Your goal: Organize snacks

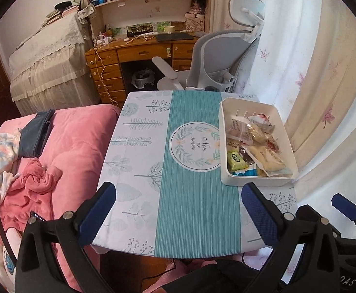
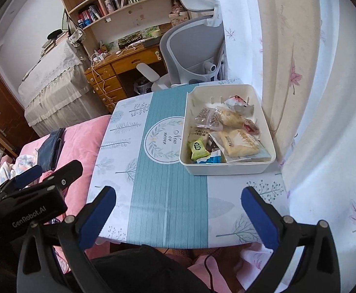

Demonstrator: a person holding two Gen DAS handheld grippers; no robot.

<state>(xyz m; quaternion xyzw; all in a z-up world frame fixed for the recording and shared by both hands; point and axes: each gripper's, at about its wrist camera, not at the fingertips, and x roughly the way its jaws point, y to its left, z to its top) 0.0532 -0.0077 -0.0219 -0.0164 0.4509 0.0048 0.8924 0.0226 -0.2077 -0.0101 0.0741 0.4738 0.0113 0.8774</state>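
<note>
A white plastic bin [image 1: 288, 141] [image 2: 226, 168] stands at the right side of the small table, holding several wrapped snacks: a green packet [image 1: 236, 158] [image 2: 197, 148], a pale biscuit pack [image 1: 270, 160] [image 2: 239, 141] and clear-wrapped pastries [image 2: 229, 117]. My left gripper [image 1: 178, 210] hovers open over the table's near edge, nothing between its blue pads. My right gripper [image 2: 178, 210] is open too, above the near edge just short of the bin, and empty. The right gripper's finger [image 1: 343, 206] shows at the right of the left wrist view; the left gripper's body [image 2: 39, 195] shows at the left of the right wrist view.
The table carries a teal and white leaf-print cloth [image 1: 192, 195] [image 2: 168, 190]. A pink bed [image 1: 63, 146] with clothes lies to its left. A grey office chair [image 1: 222, 61] and a wooden desk [image 1: 134, 56] stand behind. A flowered curtain [image 2: 312, 97] hangs close on the right.
</note>
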